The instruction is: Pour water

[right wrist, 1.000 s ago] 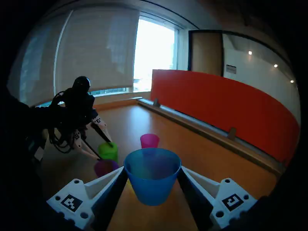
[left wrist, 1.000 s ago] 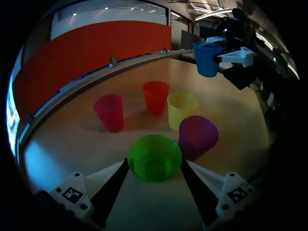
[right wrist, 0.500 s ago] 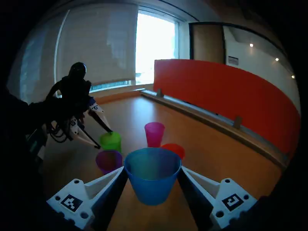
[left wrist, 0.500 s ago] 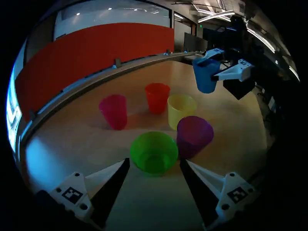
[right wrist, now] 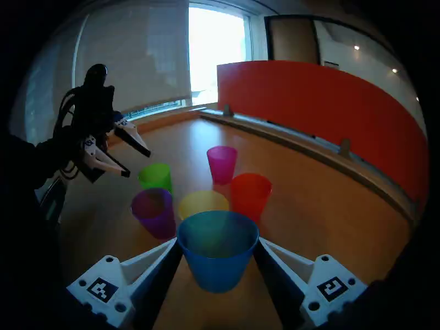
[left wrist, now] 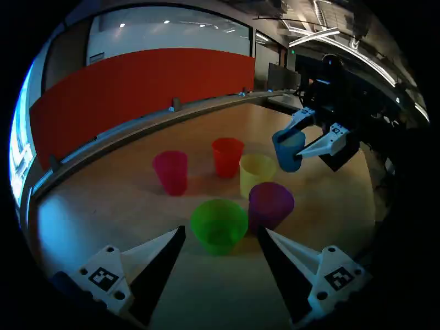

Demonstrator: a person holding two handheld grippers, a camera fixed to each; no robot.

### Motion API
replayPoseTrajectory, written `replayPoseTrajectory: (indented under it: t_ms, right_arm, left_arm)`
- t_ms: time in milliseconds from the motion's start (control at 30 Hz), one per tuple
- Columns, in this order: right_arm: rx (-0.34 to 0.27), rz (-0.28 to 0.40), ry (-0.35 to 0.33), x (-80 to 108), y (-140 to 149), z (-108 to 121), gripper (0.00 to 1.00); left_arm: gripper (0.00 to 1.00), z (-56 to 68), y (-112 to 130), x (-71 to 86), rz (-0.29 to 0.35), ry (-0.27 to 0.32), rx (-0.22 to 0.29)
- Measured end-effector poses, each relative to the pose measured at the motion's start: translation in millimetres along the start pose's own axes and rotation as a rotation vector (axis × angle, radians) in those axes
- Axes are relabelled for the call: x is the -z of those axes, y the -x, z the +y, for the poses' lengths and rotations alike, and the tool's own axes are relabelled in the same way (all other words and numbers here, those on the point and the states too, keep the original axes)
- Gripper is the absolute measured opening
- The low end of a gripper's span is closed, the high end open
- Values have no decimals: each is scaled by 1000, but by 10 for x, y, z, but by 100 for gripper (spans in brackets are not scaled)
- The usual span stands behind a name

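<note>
Right gripper (right wrist: 217, 242) pinches the blue cup (right wrist: 218, 267), one finger pressed on each side of its wall. The cup is upright, mouth up, long axis about vertical. It is held off the wooden table (left wrist: 99, 220), just behind the yellow cup (right wrist: 202, 203) in the right gripper view. In the left gripper view it hangs beside the yellow cup, on the far right of the cluster. Can't tell if there is water inside.

Left gripper (left wrist: 220, 234) is spread, nothing between its fingers. The green cup (left wrist: 219, 225) stands just ahead of the tips, upright.

The purple cup (left wrist: 269, 202) is just beside the green one, touching or nearly. The red cup (left wrist: 227, 157) and pink cup (left wrist: 171, 171) stand farther back, apart from each other. All are mouth up. A red partition (left wrist: 137, 82) runs along the table's far edge.
</note>
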State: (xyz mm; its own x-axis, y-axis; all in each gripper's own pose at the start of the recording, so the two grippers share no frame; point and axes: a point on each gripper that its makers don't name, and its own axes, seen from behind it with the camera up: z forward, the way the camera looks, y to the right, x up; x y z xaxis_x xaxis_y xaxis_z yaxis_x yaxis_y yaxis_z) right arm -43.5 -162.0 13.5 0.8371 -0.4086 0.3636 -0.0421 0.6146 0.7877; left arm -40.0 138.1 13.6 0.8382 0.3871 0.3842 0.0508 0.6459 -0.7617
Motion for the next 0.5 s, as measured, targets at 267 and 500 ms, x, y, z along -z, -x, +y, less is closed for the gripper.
replayPoseTrajectory:
  t_ms: [267, 500]
  right_arm:
    - [-5, -48, -10, -79, 225, -28, 90]
    - [1, -71, -8, -117, 328, -24, 90]
  left_arm:
    - [97, -19, -124, 87, 38, 0, 32]
    - [97, 7, -159, 119, 49, 1, 25]
